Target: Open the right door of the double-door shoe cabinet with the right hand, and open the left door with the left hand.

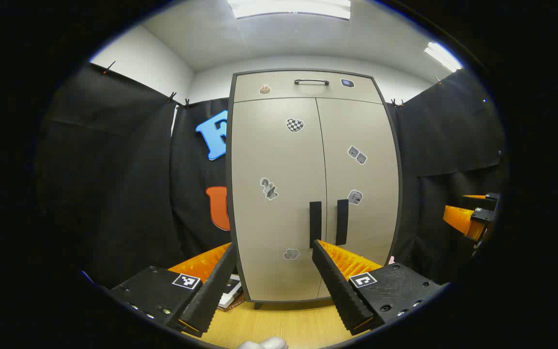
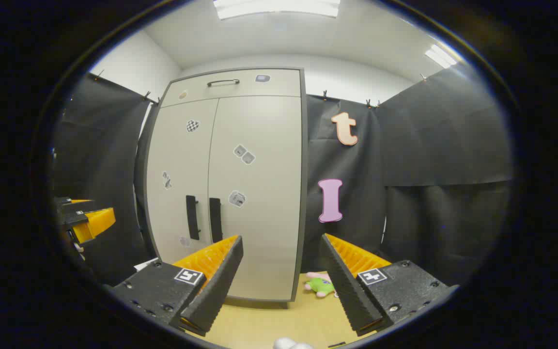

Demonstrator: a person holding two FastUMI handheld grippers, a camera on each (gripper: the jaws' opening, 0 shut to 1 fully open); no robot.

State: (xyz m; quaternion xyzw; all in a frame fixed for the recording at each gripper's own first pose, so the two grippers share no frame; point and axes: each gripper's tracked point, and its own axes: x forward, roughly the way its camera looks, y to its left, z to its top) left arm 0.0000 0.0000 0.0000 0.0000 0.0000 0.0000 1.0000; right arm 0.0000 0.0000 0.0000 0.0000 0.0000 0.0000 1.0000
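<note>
Two doors, both shut, meet at a thin seam in the middle of the shoe cabinet (image 1: 315,189), which stands in the centre of the left gripper view and left of centre in the right gripper view. The left door (image 1: 279,194) and the right door (image 1: 361,194) each carry a dark vertical handle right beside this seam: the left handle (image 1: 315,218) and the right handle (image 1: 342,222) sit low on the doors, near each other but apart. I think they are placed at the seam because the hinges are on the outer edges, so each door should swing outward, away from the middle.

The left gripper (image 1: 275,249) is open at the bottom of its view, with its fingers spread wide and nothing between them; it is aimed at the lower part of the left door and is not touching it. The right gripper (image 2: 281,242) is also open and empty, pointing at the right edge of the cabinet, so it stands to the side of its handle (image 2: 215,219).

The task looks not yet begun. A pink and green toy (image 2: 321,284) lies on the wooden floor (image 2: 279,320) just beside the cabinet's right corner, perhaps inside the arc of the right door. Some flat papers (image 1: 230,293) lie by the left corner. In front of the doors the floor is free.
</note>
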